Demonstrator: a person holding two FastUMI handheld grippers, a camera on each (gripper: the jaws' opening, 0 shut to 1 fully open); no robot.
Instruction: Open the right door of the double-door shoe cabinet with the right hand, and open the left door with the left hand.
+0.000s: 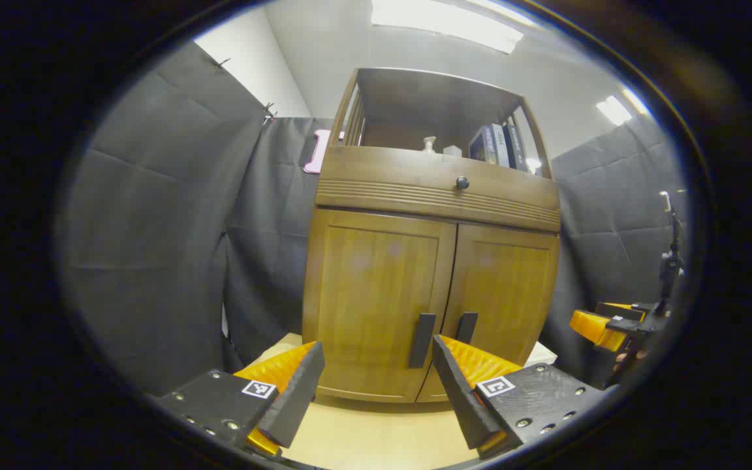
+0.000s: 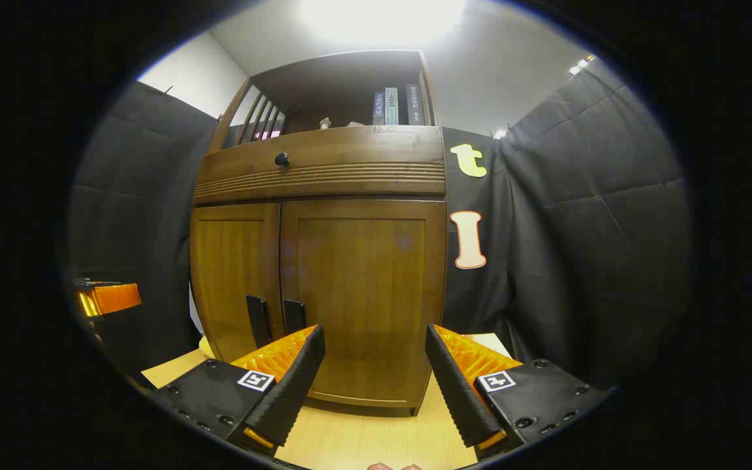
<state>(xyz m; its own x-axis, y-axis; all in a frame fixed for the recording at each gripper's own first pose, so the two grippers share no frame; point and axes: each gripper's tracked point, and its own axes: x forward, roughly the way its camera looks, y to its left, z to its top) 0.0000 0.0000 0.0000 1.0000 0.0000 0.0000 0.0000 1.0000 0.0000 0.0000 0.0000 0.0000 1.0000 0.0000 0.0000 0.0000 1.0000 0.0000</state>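
A brown wooden shoe cabinet [image 1: 435, 189] stands ahead with both doors closed. The left door [image 1: 376, 294] carries a dark vertical handle [image 1: 421, 340]; the right door [image 1: 503, 287] has its own handle [image 1: 466, 327] beside it. My left gripper [image 1: 376, 356] hangs open a short way in front of the left door, nothing between its fingers. In the right gripper view the right door [image 2: 363, 287] and its handle [image 2: 294, 316] face me, with the left door's handle [image 2: 257, 320] next to it. My right gripper [image 2: 375, 352] is open and apart from the door.
A drawer with a round knob [image 1: 462, 183] sits above the doors, and an open shelf holds books [image 1: 497, 143] and a bottle [image 1: 428, 144]. The cabinet rests on a light wooden surface [image 1: 382, 444]. Black cloth walls close in both sides. The other gripper [image 1: 601, 326] shows at far right.
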